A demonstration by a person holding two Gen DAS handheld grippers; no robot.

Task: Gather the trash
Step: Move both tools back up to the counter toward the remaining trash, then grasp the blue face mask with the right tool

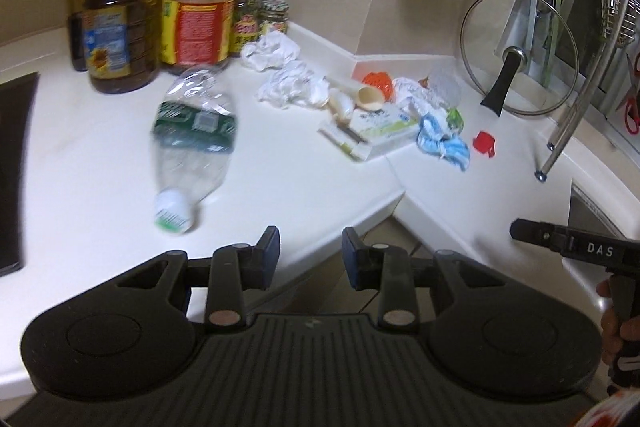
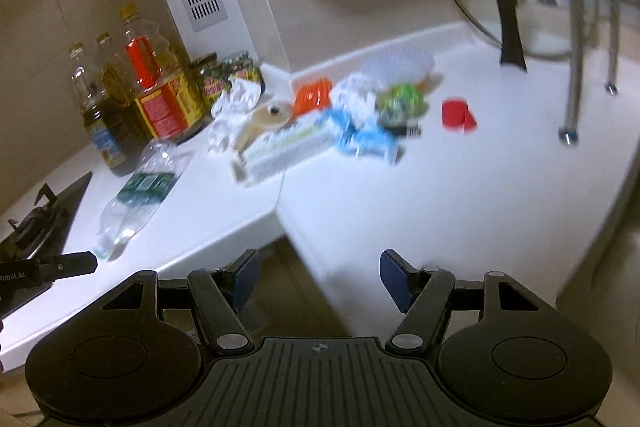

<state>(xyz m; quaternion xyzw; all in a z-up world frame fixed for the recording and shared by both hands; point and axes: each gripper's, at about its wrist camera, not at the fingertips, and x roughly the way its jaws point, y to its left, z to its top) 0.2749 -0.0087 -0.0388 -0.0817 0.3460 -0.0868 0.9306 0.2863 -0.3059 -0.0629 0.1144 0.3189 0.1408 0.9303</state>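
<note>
An empty clear plastic bottle (image 1: 192,143) (image 2: 136,195) with a green label lies on the white counter (image 1: 304,179), cap toward me. Farther back sits a heap of trash: crumpled tissues (image 1: 276,51), an eggshell (image 1: 370,97), a white carton (image 1: 376,131) (image 2: 288,147), an orange net (image 1: 378,83), a blue-white wrapper (image 1: 444,143) (image 2: 364,139) and a red cap (image 1: 484,143) (image 2: 458,115). My left gripper (image 1: 311,251) hovers at the counter's front edge, open a little and empty. My right gripper (image 2: 320,267) is open wider and empty, short of the counter's inner corner.
Oil bottles (image 1: 118,27) and jars (image 1: 246,19) stand against the back wall. A glass lid (image 1: 516,55) leans at the right beside steel rack legs (image 1: 560,143). A black stove (image 2: 36,223) borders the counter on the left, and a sink (image 1: 592,215) lies at the right.
</note>
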